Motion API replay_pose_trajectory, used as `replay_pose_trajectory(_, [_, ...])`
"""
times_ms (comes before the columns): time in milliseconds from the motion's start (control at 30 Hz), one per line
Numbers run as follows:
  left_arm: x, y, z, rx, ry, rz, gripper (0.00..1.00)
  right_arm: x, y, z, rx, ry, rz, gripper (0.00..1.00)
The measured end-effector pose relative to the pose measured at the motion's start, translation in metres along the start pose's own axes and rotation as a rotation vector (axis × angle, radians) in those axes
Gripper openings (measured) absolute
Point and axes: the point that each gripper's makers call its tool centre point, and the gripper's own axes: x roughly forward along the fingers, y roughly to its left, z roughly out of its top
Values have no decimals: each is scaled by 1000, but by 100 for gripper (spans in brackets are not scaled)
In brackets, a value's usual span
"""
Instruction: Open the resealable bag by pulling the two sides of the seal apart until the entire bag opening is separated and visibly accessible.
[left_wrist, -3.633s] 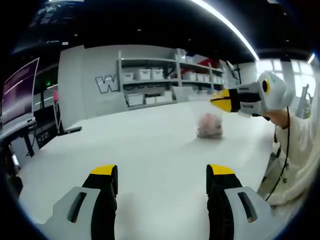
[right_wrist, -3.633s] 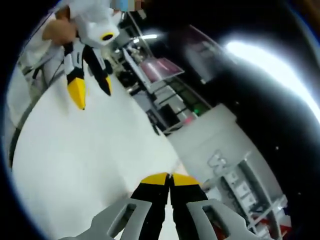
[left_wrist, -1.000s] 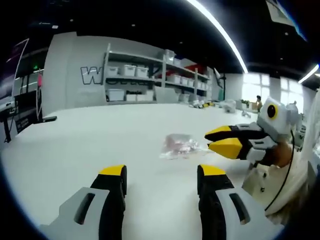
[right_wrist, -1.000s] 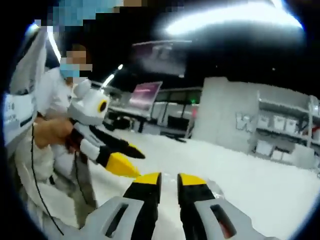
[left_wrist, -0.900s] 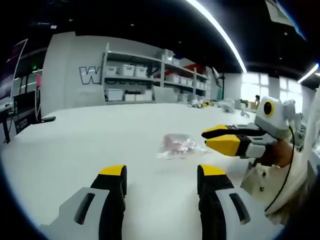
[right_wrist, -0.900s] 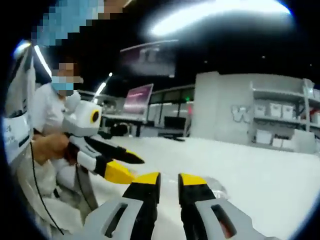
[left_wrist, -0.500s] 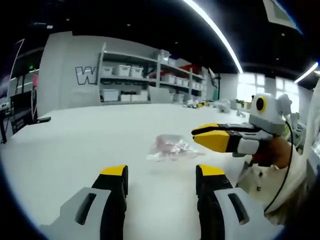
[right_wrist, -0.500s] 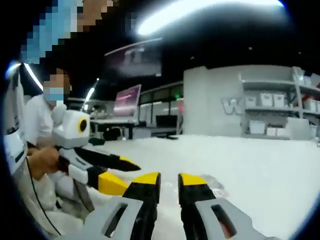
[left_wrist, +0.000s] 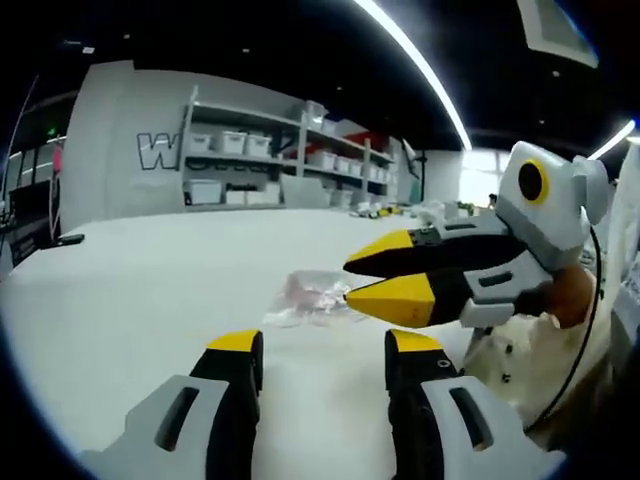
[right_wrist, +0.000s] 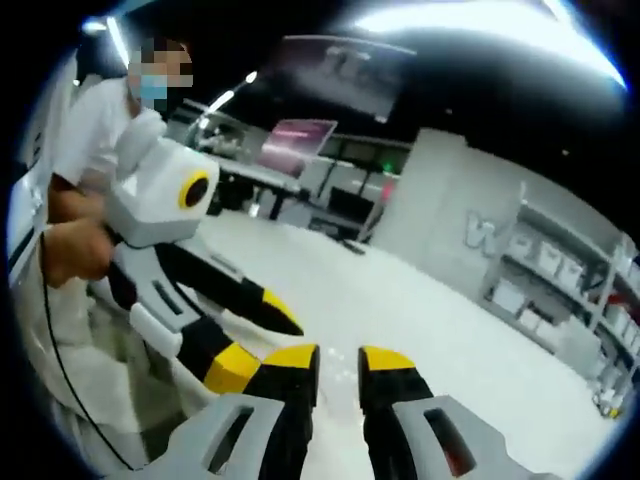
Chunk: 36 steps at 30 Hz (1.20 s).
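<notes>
Left gripper view: left tool (left_wrist: 320, 345) rises from the bottom, yellow-tipped jaws wide apart, nothing between them, over the white counter (left_wrist: 130, 290). Resealable bag (left_wrist: 305, 297) lies flat on the counter ahead of the jaws, clear plastic with something pinkish inside; contents too blurred to name. Right tool (left_wrist: 347, 281) comes in from the right, tips just beside the bag's right edge, jaws a little parted; contact with the bag cannot be told. A hand (left_wrist: 567, 297) grips that tool's rear, white sleeve below it. Shelving (left_wrist: 255, 165) with white bins stands against the grey back wall.

Right gripper view: right tool (right_wrist: 339, 360) at the bottom, jaws with a narrow gap, nothing seen between the tips. Left tool (right_wrist: 260, 335) enters from the left, jaws spread wide, one yellow tip just beside the right tool's left jaw. A person's hand (right_wrist: 72, 250) holds it, white clothing behind. White counter (right_wrist: 420, 320) stretches ahead; a monitor (right_wrist: 295, 135) sits in the background left.
</notes>
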Motion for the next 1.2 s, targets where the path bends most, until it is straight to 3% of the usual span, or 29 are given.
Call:
replay_pose_trajectory(367, [1, -1, -3, 29, 12, -4, 51, 3, 7, -5, -97, 70, 34, 12])
replay_pose_trajectory(533, [0, 2, -4, 52, 17, 6, 53, 4, 14, -9, -216, 132, 84, 12])
replay_pose_trajectory(667, [-2, 9, 0, 46, -6, 27, 53, 5, 10, -12, -272, 171, 68, 12])
replay_pose_trajectory(900, [-6, 17, 2, 49, -15, 50, 52, 6, 9, -17, -286, 200, 71, 10])
replay_pose_trajectory(1200, [-5, 10, -1, 59, -14, 29, 51, 14, 10, -20, -273, 220, 62, 10])
